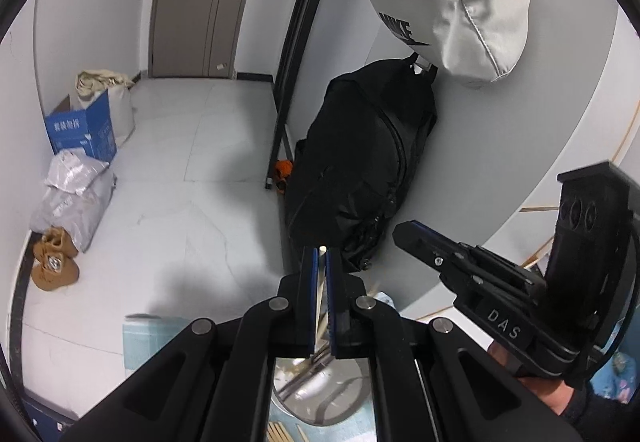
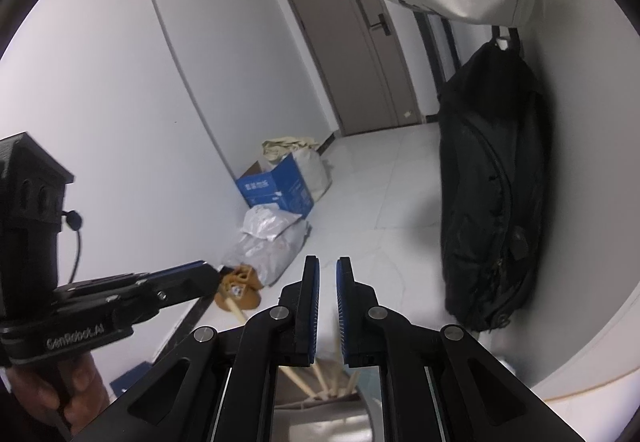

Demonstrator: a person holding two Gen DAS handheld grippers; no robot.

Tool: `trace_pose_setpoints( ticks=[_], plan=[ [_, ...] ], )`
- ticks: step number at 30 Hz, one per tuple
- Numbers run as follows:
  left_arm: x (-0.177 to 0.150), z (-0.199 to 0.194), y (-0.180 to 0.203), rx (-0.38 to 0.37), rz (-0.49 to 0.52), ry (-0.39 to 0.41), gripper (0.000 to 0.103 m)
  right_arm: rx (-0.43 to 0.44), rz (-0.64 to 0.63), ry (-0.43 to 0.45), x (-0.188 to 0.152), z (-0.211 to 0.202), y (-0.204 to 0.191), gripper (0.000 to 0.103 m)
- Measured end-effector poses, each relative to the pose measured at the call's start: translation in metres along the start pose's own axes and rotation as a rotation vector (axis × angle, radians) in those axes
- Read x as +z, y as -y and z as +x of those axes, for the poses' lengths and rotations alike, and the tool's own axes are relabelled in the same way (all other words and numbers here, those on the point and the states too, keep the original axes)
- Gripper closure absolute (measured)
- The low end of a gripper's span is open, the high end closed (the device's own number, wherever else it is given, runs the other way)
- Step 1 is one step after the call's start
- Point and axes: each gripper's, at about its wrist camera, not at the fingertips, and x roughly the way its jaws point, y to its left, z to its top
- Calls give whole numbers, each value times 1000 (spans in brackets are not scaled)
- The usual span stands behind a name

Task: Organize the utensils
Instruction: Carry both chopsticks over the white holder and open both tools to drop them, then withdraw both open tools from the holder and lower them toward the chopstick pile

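L gripper (image 1: 322, 256) is clamped tight on a single pale wooden chopstick (image 1: 320, 294): the stick runs lengthwise betw. the two blue pads, its tip just showing at the pad ends, its lower length dropping toward a shiny metal container (image 1: 320, 394) directly below the jaws. From the right-wrist view the same gripper (image 2: 218, 274) comes in from the left w/ the stick (image 2: 234, 308) poking out of its tip and slanting down. R gripper (image 2: 328, 274) has a narrow gap betw. its pads, nothing in it; a few more chopsticks (image 2: 320, 378) stand bunched in the metal container (image 2: 324, 418) right under and behind its jaws, not touching the pads. In the left-wrist view the R gripper (image 1: 404, 232) sits off to the right, well clear of the held stick. More sticks (image 1: 278, 432) lie flat on a light blue cloth (image 1: 144, 342) beside the container. Bkgd: black backpack (image 1: 360, 170) hanging on the wall, white bag (image 1: 448, 2) above it, blue box (image 1: 82, 132) and brown shoes (image 1: 54, 262) on the floor.
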Motion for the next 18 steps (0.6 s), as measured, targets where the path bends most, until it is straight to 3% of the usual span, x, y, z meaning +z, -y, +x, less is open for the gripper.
trace_pose_setpoints(
  ticks=[7,9,11,13,18],
  plan=[
    [-8,-5,2,23,-6,-26,101,-6,26,-5,-8,-13,1,72],
    [-10,-7,2,32,-10,-31,94,-8,49,0,-11,-20,3,66],
    [-12,-10,3,34,-17,-27,70,-15,61,6,-13,-27,5,66],
    [-14,-17,3,45,-26,-2,60,-21,68,11,-14,-34,6,64],
    [-17,-29,2,67,-50,20,59,-31,78,25,-21,-52,5,51]
  ],
)
